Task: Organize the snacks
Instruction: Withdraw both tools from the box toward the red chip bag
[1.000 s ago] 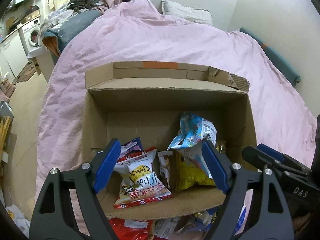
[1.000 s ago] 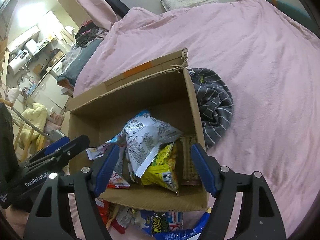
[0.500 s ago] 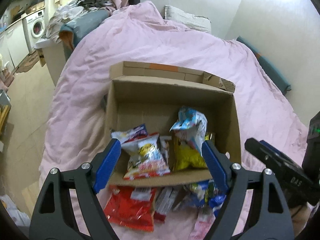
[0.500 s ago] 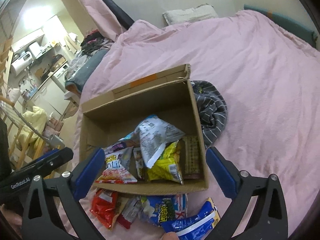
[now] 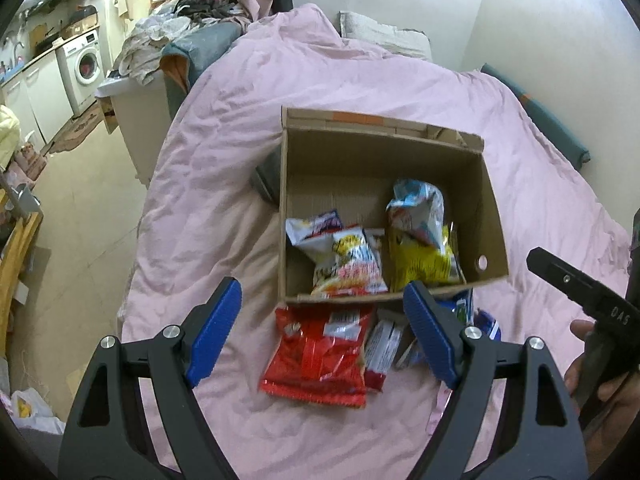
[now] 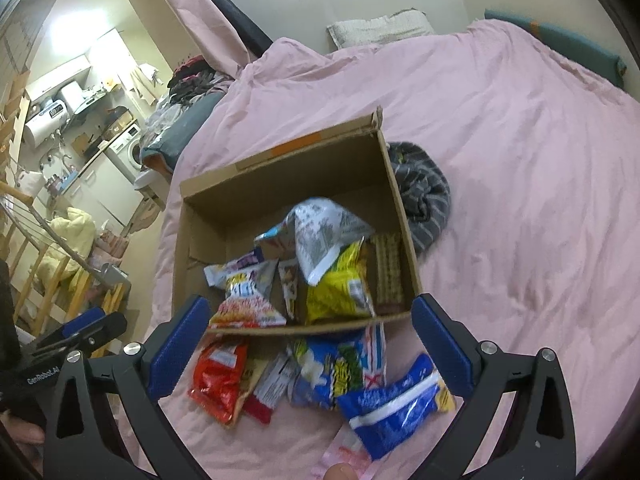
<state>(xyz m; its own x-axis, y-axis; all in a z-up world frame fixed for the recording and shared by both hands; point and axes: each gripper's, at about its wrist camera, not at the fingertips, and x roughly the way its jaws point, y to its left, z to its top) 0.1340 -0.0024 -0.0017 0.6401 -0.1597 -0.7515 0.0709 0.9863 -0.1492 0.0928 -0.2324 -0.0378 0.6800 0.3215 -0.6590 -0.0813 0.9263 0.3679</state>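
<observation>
An open cardboard box (image 5: pixel 492 216) (image 6: pixel 404 216) sits on the pink bed and holds several snack bags, among them a yellow bag (image 5: pixel 424 264) (image 6: pixel 336 288) and a white and red bag (image 5: pixel 352 264) (image 6: pixel 244 300). More snacks lie on the bed in front of the box: a red bag (image 5: pixel 316 356) (image 6: pixel 218 376), a blue and white bag (image 6: pixel 340 368) and a blue packet (image 6: pixel 396 404). My left gripper (image 5: pixel 324 328) is open and empty above the red bag. My right gripper (image 6: pixel 312 344) is open and empty above the loose snacks.
A pink duvet (image 5: pixel 224 168) (image 6: pixel 520 160) covers the bed. A striped grey garment (image 6: pixel 424 192) lies right of the box. The bed's left edge drops to the floor (image 5: pixel 80 216), with a washing machine (image 5: pixel 86 68) and clutter beyond. A pillow (image 6: pixel 376 32) lies at the far end.
Both grippers have pulled back and up from the box, so the loose snacks in front of it now show. The right gripper has opened wider.
</observation>
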